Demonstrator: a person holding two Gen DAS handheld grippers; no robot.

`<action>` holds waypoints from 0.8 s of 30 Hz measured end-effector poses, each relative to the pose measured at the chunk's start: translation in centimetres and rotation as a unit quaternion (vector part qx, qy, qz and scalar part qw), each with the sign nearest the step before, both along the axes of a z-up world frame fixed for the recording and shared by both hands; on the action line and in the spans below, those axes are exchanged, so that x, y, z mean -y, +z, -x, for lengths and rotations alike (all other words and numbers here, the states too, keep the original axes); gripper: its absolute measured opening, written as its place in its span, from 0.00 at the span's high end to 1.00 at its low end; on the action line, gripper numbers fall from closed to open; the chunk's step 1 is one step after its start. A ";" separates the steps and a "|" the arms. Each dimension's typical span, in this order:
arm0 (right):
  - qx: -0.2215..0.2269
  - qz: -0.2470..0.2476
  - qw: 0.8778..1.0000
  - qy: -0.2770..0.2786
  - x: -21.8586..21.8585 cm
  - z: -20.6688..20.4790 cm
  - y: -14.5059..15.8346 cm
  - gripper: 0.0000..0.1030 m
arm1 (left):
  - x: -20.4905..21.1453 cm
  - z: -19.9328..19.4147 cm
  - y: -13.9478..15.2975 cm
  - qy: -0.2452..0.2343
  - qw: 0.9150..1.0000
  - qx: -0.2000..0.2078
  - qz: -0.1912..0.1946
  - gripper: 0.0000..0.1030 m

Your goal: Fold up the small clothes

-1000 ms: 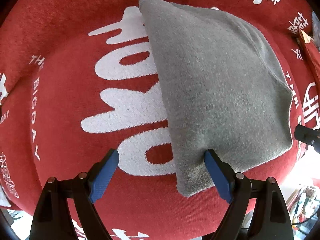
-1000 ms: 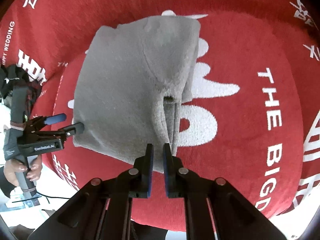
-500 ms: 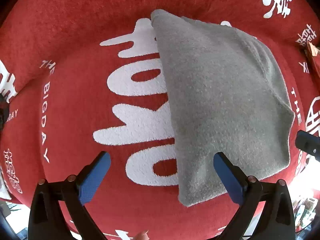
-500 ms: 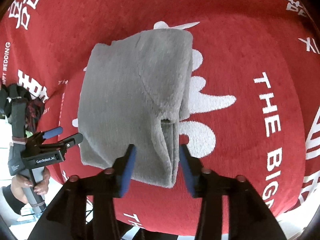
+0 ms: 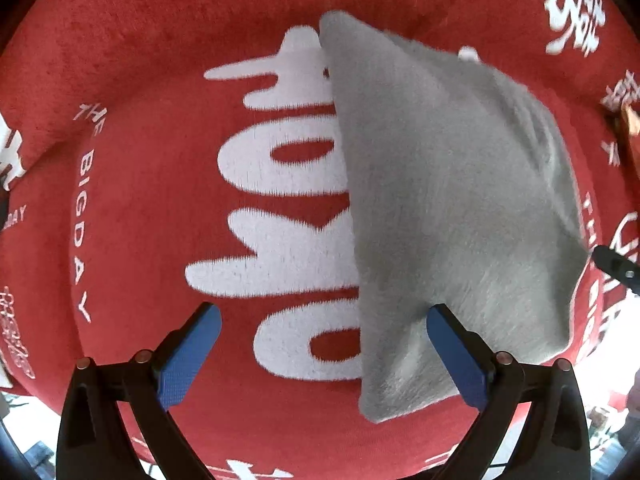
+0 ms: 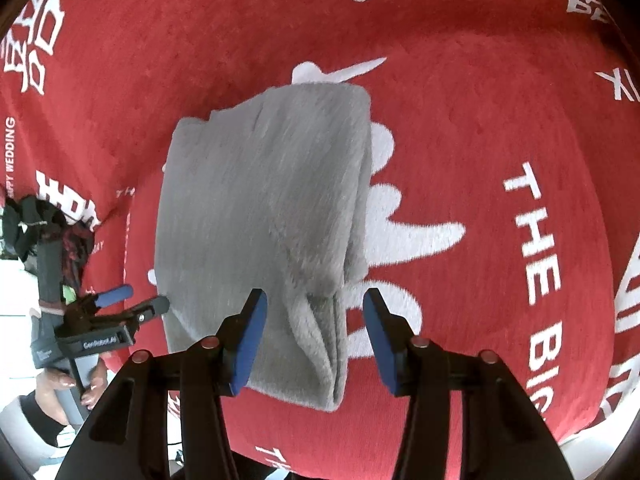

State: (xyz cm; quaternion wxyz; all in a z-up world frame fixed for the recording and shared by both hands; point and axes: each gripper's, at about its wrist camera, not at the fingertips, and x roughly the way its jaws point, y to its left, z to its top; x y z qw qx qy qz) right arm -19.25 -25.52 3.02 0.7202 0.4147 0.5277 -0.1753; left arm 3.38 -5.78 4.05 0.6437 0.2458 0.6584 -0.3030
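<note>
Folded grey garment [image 5: 452,216] lying flat on the red printed cloth [image 5: 160,208], at one o'clock from my left gripper [image 5: 320,344], spread wide and empty, my right gripper [image 6: 316,336] half open astride its near corner, not pinching

- The red cloth [image 6: 500,100] carries white print: "THE BIG DAY" [image 5: 86,216] curving along its edge, and "HAPPY WEDDING" [image 6: 10,148], partly cut off.
- The left gripper [image 6: 140,302] body reads "GenRobot.AI".

left tongs [image 5: 323,350] spread wide, pointing down, right tongs [image 6: 316,338] parted, tilted downward, hand [image 6: 70,384] gripping left handle
</note>
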 end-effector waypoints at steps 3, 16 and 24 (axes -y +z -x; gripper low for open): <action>0.009 -0.004 1.000 -0.015 1.4 -0.5 -0.5 0.48 | 0.4 -1.3 0.8 0.023 1.000 0.011 0.016 0.00; 0.071 -0.023 0.997 -0.021 5.3 -5.4 -2.2 0.91 | 2.7 -5.7 -1.2 0.068 0.997 0.038 0.025 0.00; 0.027 -0.045 0.998 -0.046 7.6 -4.3 -5.0 0.90 | 2.8 -5.6 -1.4 0.061 0.997 0.040 0.021 0.00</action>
